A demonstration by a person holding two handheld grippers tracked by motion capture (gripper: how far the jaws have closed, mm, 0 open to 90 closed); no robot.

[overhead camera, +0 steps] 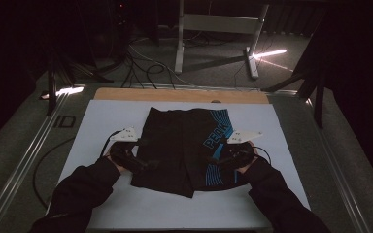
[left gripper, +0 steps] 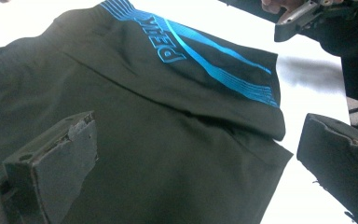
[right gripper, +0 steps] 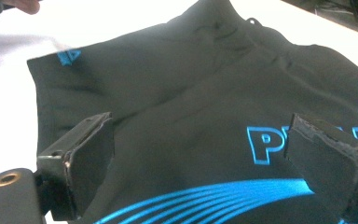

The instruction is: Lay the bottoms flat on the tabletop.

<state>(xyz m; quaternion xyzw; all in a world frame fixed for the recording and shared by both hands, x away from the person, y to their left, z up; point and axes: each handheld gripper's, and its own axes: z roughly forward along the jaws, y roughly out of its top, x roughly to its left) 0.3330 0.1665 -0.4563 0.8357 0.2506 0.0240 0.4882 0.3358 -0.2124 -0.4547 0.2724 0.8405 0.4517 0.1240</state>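
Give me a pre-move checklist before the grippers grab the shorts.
1. Left gripper open: ok, jaws wide apart over the fabric.
2. Right gripper open: ok, jaws wide apart.
3. Shorts flat on the white mat: ok overall, with a few wrinkles and one leg overlapping the other.
4. Both grippers at opposite side edges of the shorts: ok, in the high view.
5. Fabric already between the jaws: cannot tell; the cloth lies under them, contact unclear.
6. Cables clear of the shorts: ok; they loop on the mat beside the hands.

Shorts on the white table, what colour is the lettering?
Bright blue on black shorts; clearest in left gripper view.
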